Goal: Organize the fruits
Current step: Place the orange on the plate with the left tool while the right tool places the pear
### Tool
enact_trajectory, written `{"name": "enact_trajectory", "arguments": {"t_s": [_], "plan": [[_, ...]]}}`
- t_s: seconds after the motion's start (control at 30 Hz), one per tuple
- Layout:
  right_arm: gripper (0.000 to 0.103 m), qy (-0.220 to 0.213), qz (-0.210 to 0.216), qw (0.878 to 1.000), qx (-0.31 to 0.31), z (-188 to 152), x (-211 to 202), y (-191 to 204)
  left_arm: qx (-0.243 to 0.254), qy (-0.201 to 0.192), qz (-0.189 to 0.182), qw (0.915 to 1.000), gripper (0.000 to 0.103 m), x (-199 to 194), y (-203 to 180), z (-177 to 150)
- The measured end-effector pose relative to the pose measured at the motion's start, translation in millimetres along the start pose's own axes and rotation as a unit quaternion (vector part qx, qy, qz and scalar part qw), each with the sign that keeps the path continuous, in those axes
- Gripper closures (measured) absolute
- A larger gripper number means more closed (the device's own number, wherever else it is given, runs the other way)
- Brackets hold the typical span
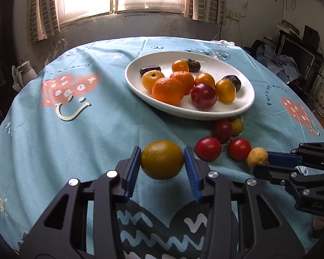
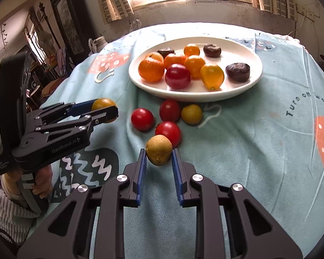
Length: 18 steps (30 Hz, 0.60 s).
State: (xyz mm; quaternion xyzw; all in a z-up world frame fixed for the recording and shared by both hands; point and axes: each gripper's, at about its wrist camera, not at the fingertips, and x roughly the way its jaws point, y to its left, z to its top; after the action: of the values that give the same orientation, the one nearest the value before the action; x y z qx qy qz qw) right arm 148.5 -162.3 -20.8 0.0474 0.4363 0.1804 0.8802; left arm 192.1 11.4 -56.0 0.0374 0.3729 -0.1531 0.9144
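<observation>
Tablecloth [image 1: 101, 129] below — yellow-green fruit [image 1: 162, 159] between left claw [image 1: 162, 161] pads.

1. A round table [image 1: 97, 129] covered by a light blue printed cloth [image 2: 259, 151] carries everything.
2. A white oval plate [image 1: 246, 105] sits past the table's middle, toward the far edge.
3. Three red fruits [image 2: 142, 119] and a yellow-green one [image 2: 191, 114] lie on the cloth just before the plate's near rim.
4. A dull yellow fruit [image 2: 158, 150] touches the nearest red one.
</observation>
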Motion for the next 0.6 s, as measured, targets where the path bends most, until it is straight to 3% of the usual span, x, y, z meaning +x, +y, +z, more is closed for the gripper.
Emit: {"name": "enact_trajectory", "arguments": {"t_s": [0.13, 0.33, 0.47, 0.6], "plan": [[0.079, -0.04, -0.005, 0.999, 0.024, 11, -23, -14, -0.008, -0.031, 0.002, 0.9995, 0.061, -17, -3, 14], [0.079, -0.077, -0.03, 0.994, 0.069, 57, -40, -47, -0.016, -0.037, -0.011, 0.9991, 0.061, -6, -14, 66], [0.079, -0.094, -0.045, 0.991, 0.088, 90, -29, -64, -0.002, -0.032, -0.032, 0.999, 0.061, 13, -38, 77], [0.079, -0.087, -0.058, 0.989, 0.102, 112, 7, -77, 0.034, -0.016, -0.024, 0.999, 0.061, 35, -58, 72]]}}
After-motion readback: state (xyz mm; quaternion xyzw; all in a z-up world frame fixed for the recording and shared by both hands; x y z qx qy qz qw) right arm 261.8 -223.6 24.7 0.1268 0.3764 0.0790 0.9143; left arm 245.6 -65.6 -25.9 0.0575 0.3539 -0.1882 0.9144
